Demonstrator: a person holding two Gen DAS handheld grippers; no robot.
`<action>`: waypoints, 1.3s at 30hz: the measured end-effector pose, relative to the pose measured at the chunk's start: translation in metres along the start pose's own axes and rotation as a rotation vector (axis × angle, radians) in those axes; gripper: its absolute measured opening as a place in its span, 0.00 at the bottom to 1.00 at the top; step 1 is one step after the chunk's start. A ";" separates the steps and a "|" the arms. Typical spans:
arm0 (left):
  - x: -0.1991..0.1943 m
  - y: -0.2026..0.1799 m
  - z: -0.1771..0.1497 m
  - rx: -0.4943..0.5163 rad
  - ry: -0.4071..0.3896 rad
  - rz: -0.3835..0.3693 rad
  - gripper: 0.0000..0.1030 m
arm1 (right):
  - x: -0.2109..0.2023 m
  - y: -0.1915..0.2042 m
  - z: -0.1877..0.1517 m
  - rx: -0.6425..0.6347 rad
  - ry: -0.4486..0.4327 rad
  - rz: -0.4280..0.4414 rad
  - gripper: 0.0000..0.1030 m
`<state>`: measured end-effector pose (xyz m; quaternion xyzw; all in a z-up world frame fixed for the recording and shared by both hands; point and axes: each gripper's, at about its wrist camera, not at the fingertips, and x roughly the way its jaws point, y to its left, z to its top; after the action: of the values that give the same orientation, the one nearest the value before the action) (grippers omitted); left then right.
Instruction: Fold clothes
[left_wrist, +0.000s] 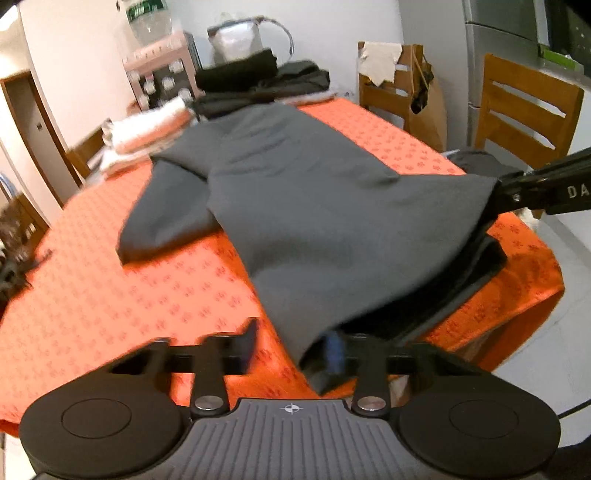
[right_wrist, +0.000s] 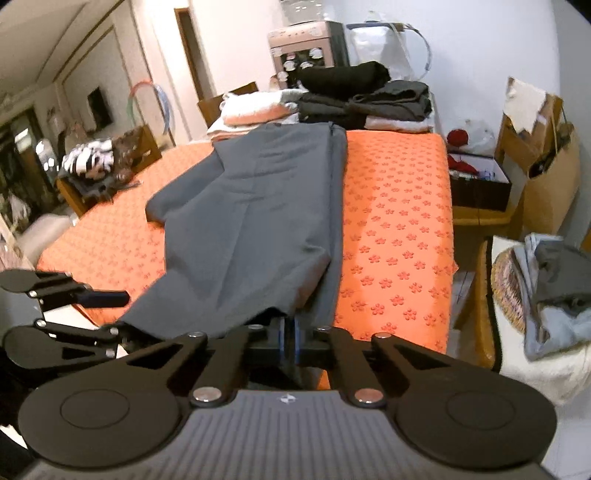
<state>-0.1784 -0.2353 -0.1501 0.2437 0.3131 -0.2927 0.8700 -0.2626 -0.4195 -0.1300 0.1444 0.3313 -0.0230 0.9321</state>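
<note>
Right gripper (right_wrist: 289, 334) is clenched on the near hem of the grey garment (right_wrist: 258, 206); left gripper (left_wrist: 291, 350) stands released, hem corner between its fingers. Garment lies lengthwise on the orange-clothed table (right_wrist: 399, 206), left sleeve splayed. Soft, light, limp: best pinched at hem corners.

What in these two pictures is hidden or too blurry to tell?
- Left wrist view: the left hand-held gripper is motion-blurred, and the grey garment drapes over its right finger, so its grip stays unclear.
- Right wrist view: the garment's near hem covers the right hand-held gripper fingertips.
- Both views: the folded pile at the table's far end is too small to count.
</note>
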 end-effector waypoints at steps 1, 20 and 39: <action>-0.004 0.002 0.003 0.004 -0.006 0.008 0.11 | -0.002 -0.001 0.000 0.011 -0.002 0.001 0.05; -0.023 0.017 -0.016 0.059 0.008 -0.078 0.40 | 0.006 -0.006 -0.025 -0.081 0.085 -0.001 0.31; -0.001 0.018 0.040 0.069 -0.099 0.063 0.36 | 0.020 -0.016 0.026 -0.055 0.013 -0.065 0.37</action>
<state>-0.1515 -0.2464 -0.1176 0.2684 0.2516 -0.2876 0.8843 -0.2334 -0.4416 -0.1273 0.1082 0.3424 -0.0432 0.9323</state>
